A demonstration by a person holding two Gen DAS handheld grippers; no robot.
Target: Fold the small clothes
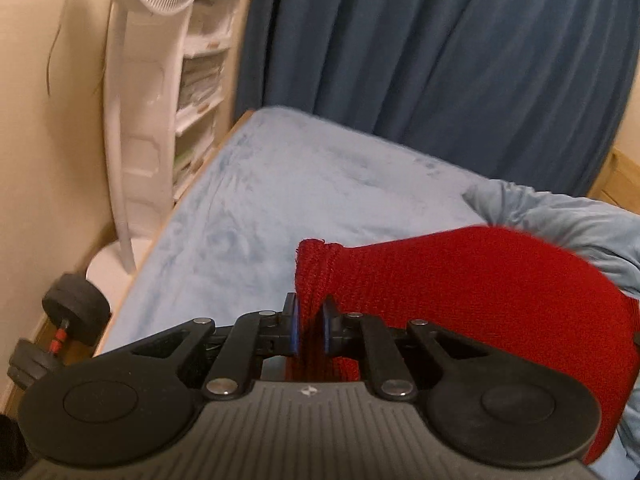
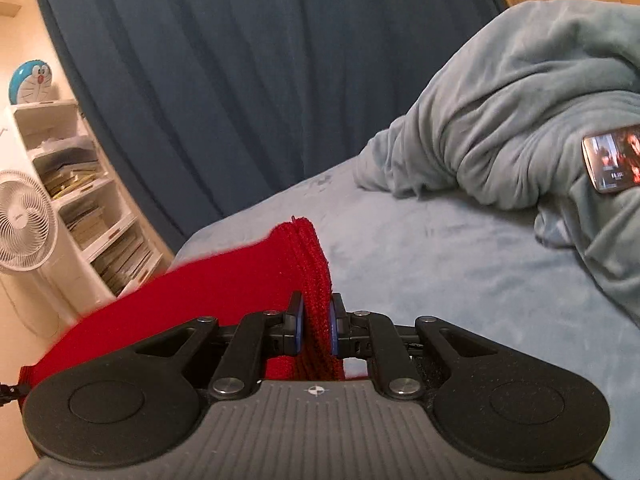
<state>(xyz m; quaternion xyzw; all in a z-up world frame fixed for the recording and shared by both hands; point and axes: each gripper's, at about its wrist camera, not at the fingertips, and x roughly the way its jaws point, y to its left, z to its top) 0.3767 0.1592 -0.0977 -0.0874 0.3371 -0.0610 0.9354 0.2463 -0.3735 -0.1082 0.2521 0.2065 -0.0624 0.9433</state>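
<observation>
A red knitted garment [image 1: 460,280] hangs stretched between my two grippers above a light blue bed [image 1: 280,192]. My left gripper [image 1: 310,330] is shut on the garment's left edge, with cloth bunched between the blue pads. In the right wrist view the same garment [image 2: 200,296] runs off to the left. My right gripper [image 2: 316,330] is shut on its right edge, which stands up in folds between the pads. The lower part of the garment is hidden behind the gripper bodies.
A crumpled grey-blue blanket [image 2: 520,120] lies on the bed [image 2: 440,272] at right with a lit phone [image 2: 612,164] on it. A dark blue curtain [image 1: 440,48] hangs behind. A white fan [image 1: 144,80], white shelves [image 2: 88,208] and a dumbbell [image 1: 60,328] stand left of the bed.
</observation>
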